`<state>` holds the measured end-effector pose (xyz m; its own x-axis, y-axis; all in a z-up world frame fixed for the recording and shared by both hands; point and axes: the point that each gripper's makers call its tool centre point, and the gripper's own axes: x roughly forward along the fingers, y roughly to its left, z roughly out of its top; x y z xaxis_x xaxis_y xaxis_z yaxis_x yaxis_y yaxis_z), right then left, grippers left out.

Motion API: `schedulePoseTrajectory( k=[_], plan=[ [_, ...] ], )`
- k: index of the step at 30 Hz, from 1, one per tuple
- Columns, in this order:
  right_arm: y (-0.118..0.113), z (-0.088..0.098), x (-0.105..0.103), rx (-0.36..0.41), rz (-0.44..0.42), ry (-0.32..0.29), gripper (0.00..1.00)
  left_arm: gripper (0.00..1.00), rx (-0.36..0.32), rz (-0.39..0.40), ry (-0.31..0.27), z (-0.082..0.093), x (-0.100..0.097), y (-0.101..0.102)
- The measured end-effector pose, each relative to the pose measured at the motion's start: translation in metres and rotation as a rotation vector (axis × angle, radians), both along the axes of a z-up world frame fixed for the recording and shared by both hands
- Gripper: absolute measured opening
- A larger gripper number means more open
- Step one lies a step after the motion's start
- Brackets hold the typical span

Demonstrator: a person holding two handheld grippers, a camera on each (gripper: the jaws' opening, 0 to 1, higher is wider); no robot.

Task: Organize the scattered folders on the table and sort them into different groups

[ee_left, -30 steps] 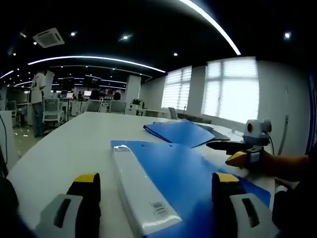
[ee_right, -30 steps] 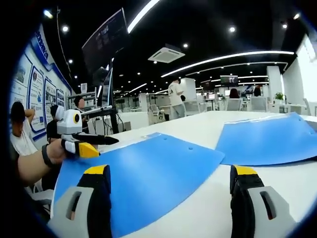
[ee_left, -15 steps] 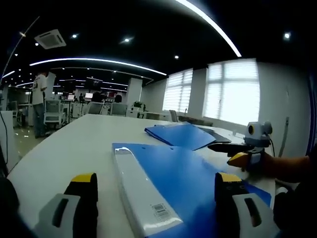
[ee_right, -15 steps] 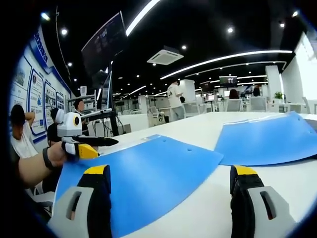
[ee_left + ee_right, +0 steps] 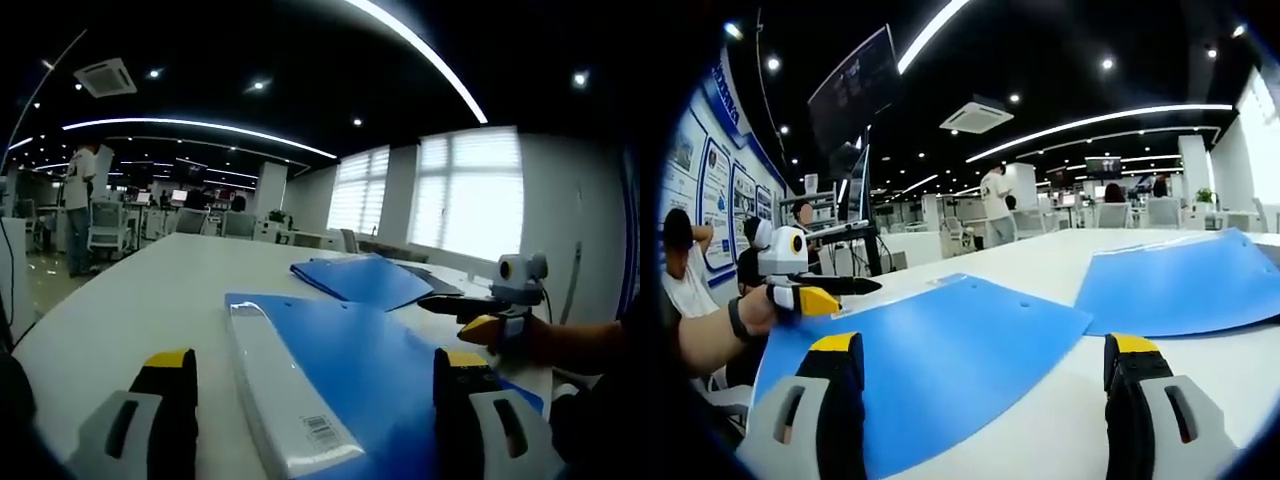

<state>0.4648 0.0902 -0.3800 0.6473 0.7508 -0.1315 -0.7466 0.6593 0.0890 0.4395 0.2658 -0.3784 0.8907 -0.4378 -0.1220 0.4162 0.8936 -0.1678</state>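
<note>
Left gripper (image 5: 312, 400): jaws apart, gripping nothing, over near folder (image 5: 370, 360).
Right gripper (image 5: 985, 395): jaws apart, gripping nothing.
Far folder (image 5: 360, 278): flat on surface (image 5: 130, 290).

A blue folder (image 5: 370, 350) with a white spine lies flat; another blue folder (image 5: 355, 277), perhaps stacked, lies beyond.

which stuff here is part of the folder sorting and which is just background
Job:
- near blue folder with white spine
- far blue folder
- dark folder under it
- left claw, right claw, both open

Background:
- white table
- office chairs
- standing person
- windows
- wall posters
</note>
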Motion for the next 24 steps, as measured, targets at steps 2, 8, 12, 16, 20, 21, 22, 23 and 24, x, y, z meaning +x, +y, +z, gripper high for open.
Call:
schedulePoseTrajectory(
  k=[2, 8, 12, 16, 20, 21, 22, 23, 24],
  plan=[
    [0.000, 0.000, 0.000, 0.001, 0.001, 0.002, 0.98, 0.99, 0.001, 0.000, 0.000, 0.000, 0.000, 0.000],
    [-0.001, 0.004, -0.004, 0.015, 0.015, -0.010, 0.98, 0.99, 0.012, -0.003, -0.002, -0.001, 0.000, -0.001],
    [-0.005, 0.006, -0.004, 0.031, 0.005, -0.009, 0.98, 0.99, 0.010, 0.000, 0.000, -0.001, 0.000, 0.000],
    [-0.007, 0.008, -0.004, 0.046, 0.007, -0.012, 0.98, 0.99, 0.015, 0.000, 0.002, -0.002, 0.001, 0.001],
    [-0.013, 0.012, -0.004, 0.053, -0.001, -0.030, 0.98, 0.99, 0.013, -0.001, 0.001, -0.001, 0.001, 0.001],
    [-0.014, 0.012, -0.004, 0.051, -0.003, -0.032, 0.98, 0.99, 0.014, -0.001, 0.002, -0.001, 0.001, 0.002],
    [-0.015, 0.012, -0.004, 0.050, -0.005, -0.035, 0.98, 0.99, 0.015, -0.002, 0.002, -0.002, 0.001, 0.002],
    [-0.017, 0.012, -0.004, 0.053, -0.005, -0.036, 0.98, 0.99, 0.016, -0.002, 0.002, -0.002, 0.002, 0.002],
    [-0.018, 0.013, -0.005, 0.060, -0.003, -0.034, 0.98, 0.99, 0.016, -0.002, 0.001, -0.002, 0.002, 0.002]
  ],
)
